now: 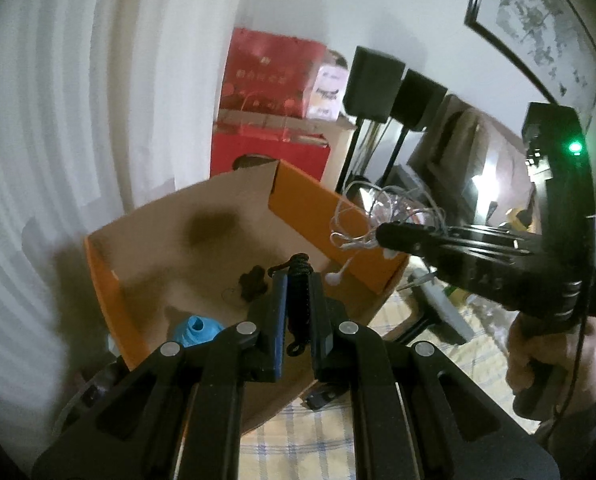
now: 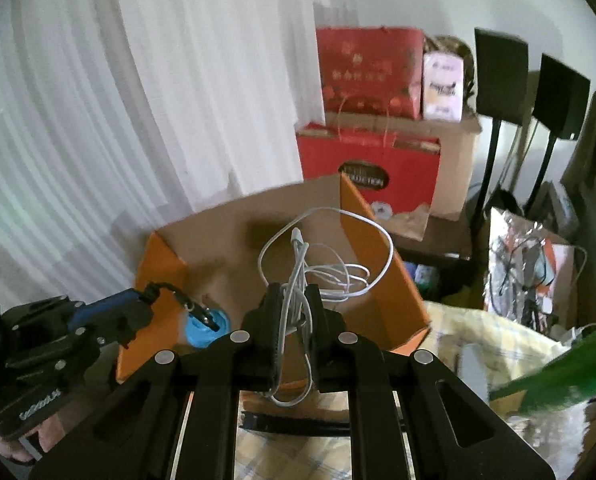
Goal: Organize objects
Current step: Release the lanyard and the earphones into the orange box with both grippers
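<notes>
Behind everything, a white pleated curtain (image 2: 97, 100) fills the left of both views, with stacked red gift boxes (image 2: 370, 76) and a brown carton beside it. On the pale checked cloth (image 1: 298, 440) sits an open orange cardboard box with a plain brown inside (image 1: 177, 248), its near side low and its right wall (image 2: 378, 264) standing tall. At the right edge of the right wrist view lies a blurred green bottle with a yellow top (image 2: 558, 368). The right gripper (image 2: 289, 300) is clenched on a bundle of white charging cable (image 2: 298, 280), whose loops rise above the box's right wall and whose tail hangs below the jaws. The left gripper (image 1: 295, 284) is clamped on a coiled black cord with a small clip end (image 1: 300, 300), held over the box's near half. Inside the box, on its floor, rest a small blue plastic piece (image 1: 195, 330) near the front left corner and a small dark lump (image 1: 253, 280), too blurred to identify, just beyond the left fingertips.
</notes>
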A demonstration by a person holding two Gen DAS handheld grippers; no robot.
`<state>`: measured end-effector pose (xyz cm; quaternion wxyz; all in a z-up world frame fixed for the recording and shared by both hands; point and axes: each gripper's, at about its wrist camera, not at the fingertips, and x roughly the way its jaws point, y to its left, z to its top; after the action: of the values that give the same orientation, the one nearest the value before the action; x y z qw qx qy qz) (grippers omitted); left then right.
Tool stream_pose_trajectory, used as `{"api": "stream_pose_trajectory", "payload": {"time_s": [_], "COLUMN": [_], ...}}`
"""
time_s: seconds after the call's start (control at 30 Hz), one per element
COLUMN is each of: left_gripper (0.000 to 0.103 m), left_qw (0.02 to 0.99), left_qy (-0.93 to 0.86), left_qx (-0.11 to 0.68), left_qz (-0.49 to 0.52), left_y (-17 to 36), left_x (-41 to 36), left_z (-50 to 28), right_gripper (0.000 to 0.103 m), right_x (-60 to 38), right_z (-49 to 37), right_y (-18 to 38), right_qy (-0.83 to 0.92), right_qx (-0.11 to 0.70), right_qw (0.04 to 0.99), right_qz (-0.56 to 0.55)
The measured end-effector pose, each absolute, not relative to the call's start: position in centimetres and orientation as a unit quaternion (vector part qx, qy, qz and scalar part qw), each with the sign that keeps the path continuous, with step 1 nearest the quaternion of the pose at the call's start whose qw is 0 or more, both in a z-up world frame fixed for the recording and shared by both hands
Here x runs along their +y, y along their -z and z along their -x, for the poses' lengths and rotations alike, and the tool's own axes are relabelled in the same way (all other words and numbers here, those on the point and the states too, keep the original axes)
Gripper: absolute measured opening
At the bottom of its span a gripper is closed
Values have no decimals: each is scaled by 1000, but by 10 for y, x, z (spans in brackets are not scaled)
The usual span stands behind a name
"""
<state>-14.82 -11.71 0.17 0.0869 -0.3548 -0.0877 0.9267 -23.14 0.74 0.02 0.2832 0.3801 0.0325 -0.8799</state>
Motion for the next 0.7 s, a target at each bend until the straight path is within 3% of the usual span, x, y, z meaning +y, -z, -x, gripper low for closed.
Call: {"api": "stream_pose_trajectory", "payload": {"time_s": [0.3, 0.37, 0.47, 0.53, 0.57, 0.7], "left_gripper": [9, 12, 28, 31, 33, 55], "left_qw": [66, 55, 50, 48, 47, 43], "left_qy": [-912, -911, -909, -910, -910, -914], "left_qx": [-87, -85, -98, -101, -101, -104], "left_qz": [395, 400, 403, 400, 399, 389], "left_y": [35, 39, 42, 41, 40, 33], "left_x": [-111, -112, -118, -121, -123, -128], "left_z": [170, 171, 171, 168, 168, 163], "right_gripper": [14, 25, 43, 46, 53, 70], "right_x": [-7, -9, -10, -8, -6, 2], "right_z": [261, 265, 269, 271, 271, 265], "right_y": [53, 56, 59, 59, 58, 46], "right_qy": [862, 862, 863, 861, 859, 864], "right_qx": [29, 37, 50, 48, 45, 40], "right_qw": [267, 259, 248, 244, 244, 239], "right_qz": [-430, -434, -438, -443, -447, -441]}}
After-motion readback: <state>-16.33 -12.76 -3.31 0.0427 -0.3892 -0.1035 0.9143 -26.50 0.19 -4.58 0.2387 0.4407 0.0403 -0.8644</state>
